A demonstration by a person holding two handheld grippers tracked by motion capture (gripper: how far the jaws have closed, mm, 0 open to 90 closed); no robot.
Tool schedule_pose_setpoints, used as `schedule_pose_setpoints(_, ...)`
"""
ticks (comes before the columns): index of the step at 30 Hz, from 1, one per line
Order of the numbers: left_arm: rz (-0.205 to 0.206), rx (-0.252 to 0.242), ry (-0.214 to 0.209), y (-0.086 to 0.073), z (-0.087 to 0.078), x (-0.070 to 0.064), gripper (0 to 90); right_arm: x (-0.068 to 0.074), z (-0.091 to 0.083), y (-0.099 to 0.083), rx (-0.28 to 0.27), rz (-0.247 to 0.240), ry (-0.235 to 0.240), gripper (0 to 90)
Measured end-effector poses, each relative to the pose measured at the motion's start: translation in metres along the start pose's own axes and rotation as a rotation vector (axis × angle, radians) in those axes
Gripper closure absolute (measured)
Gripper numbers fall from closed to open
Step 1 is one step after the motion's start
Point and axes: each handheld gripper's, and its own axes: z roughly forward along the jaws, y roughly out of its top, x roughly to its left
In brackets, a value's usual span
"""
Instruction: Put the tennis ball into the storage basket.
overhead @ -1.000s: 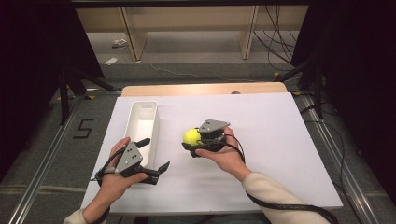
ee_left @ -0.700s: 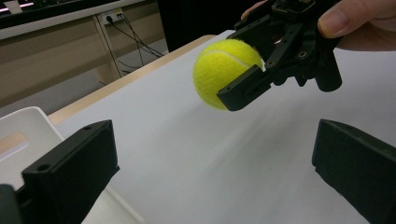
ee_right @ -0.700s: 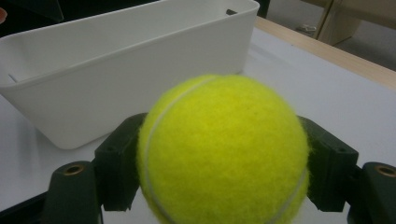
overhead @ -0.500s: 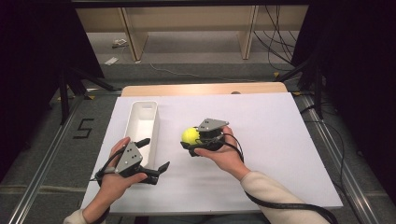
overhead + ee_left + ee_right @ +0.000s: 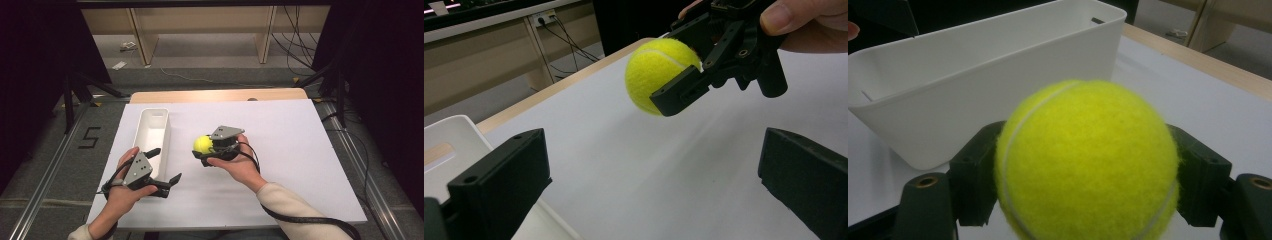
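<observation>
A yellow tennis ball (image 5: pixel 203 144) (image 5: pixel 1088 160) (image 5: pixel 655 75) is clamped between the jaws of my right gripper (image 5: pixel 205 148), held a little above the white table top (image 5: pixel 290 135) near its middle. A long white bin (image 5: pixel 151 131) (image 5: pixel 973 85) stands just left of the ball, its open top empty as far as I see. My left gripper (image 5: pixel 165 165) rests low at the front left, beside the bin's near end, jaws wide apart with nothing between them. In the left gripper view the ball and the right gripper (image 5: pixel 694 75) hang ahead of it.
The white board lies on a wooden table whose far edge (image 5: pixel 215 95) shows behind it. Beyond are wooden frame legs (image 5: pixel 142 45), cables (image 5: pixel 300 35) on the floor and dark curtains at both sides. A floor mark "5" (image 5: pixel 90 137) lies left of the table.
The right gripper with the ball has shifted very slightly toward the bin. The left gripper has stayed put.
</observation>
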Motion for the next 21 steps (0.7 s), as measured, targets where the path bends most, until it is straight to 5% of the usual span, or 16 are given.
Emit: schedule_pose_setpoints(21,0.000,0.000,-0.001,0.0001,-0.0002,-0.0007,0.0,-0.0002,0.0024,0.0050,-0.014,-0.003,-0.003,26.6)
